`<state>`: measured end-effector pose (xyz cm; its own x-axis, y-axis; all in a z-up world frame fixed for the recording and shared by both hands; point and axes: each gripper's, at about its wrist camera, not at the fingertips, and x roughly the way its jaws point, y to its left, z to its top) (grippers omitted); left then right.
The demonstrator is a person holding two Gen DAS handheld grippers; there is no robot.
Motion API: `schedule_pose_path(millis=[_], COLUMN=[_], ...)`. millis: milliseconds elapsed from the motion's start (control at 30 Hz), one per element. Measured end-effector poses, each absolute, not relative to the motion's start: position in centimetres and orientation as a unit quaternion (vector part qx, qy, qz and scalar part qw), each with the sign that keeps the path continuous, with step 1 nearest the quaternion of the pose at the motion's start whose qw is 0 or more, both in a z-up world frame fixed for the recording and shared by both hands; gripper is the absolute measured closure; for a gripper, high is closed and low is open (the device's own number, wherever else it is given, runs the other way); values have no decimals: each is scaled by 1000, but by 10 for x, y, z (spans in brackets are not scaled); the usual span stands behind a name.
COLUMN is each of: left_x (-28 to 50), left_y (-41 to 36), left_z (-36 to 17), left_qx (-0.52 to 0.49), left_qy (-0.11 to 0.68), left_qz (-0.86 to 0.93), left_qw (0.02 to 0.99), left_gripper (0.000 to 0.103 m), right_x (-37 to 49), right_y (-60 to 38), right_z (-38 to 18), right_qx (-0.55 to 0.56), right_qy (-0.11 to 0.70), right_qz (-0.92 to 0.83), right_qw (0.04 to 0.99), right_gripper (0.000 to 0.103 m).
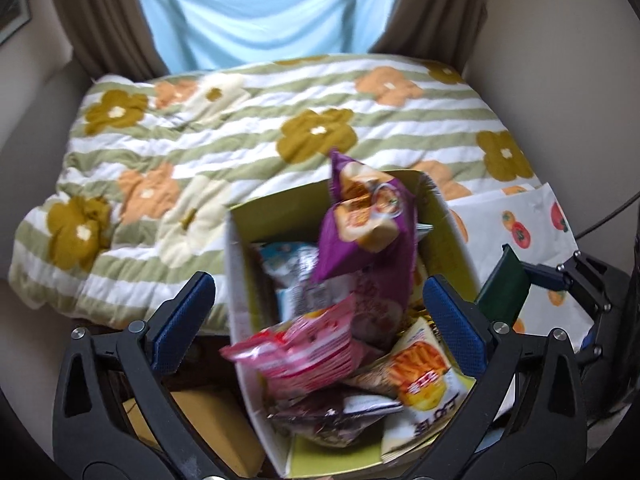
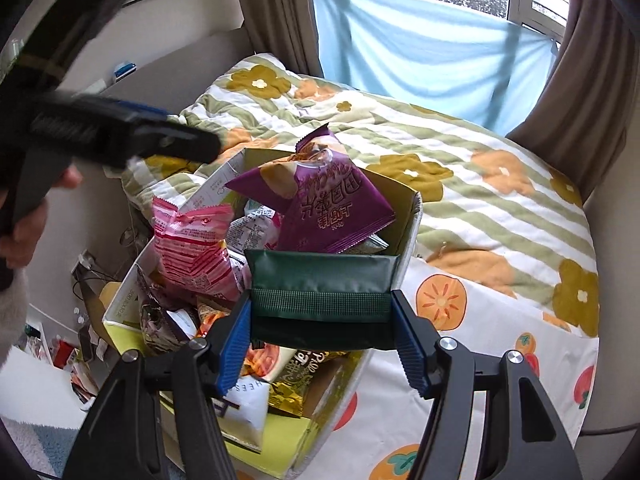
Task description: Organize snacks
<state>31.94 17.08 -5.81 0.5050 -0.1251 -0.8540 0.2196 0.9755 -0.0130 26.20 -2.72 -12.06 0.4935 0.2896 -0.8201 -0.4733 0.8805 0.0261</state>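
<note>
A cardboard box [image 1: 236, 264] [image 2: 410, 216] full of snack bags sits at the bed's edge. A purple chip bag [image 1: 366, 224] [image 2: 320, 200] stands on top, a pink bag [image 1: 300, 352] [image 2: 192, 248] leans at the near left, and a yellow fries bag [image 1: 424, 376] lies lower. My left gripper [image 1: 320, 316] is open and empty above the box; it also shows in the right wrist view [image 2: 120, 136]. My right gripper [image 2: 322, 332] is shut on a dark green packet [image 2: 322, 284] [image 1: 504, 284] just over the box's right side.
The box rests on a bed with a green-striped flower quilt [image 1: 240, 132] [image 2: 500, 200] and a white persimmon-print cloth [image 2: 480, 320] [image 1: 532, 220]. Curtains and a blue sheet [image 2: 420, 48] hang behind. Clutter lies on the floor [image 2: 80, 352] left of the box.
</note>
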Motion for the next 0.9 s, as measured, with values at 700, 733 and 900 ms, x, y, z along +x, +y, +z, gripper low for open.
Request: schedule_pose_path(millis=[700,733,900], left_x=[240,231,183], left_y=[210,207,186], left_z=[-73,-68,-38], left_qx=[-12,-11,-8], left_qy=[469,463,423], left_qz=[-16,-13,2], left_qw=[883,886,906], left_gripper=[0,0,0], right_x=[226,222,188], right_y=[-14,-14,-33], right_z=[-124,-120,-92], right_qx=[-90,-86,-67], right_qy=[433,429,402], right_qz=[202,203,202], right_qw=[874,876,891], right_gripper=[0,0,0])
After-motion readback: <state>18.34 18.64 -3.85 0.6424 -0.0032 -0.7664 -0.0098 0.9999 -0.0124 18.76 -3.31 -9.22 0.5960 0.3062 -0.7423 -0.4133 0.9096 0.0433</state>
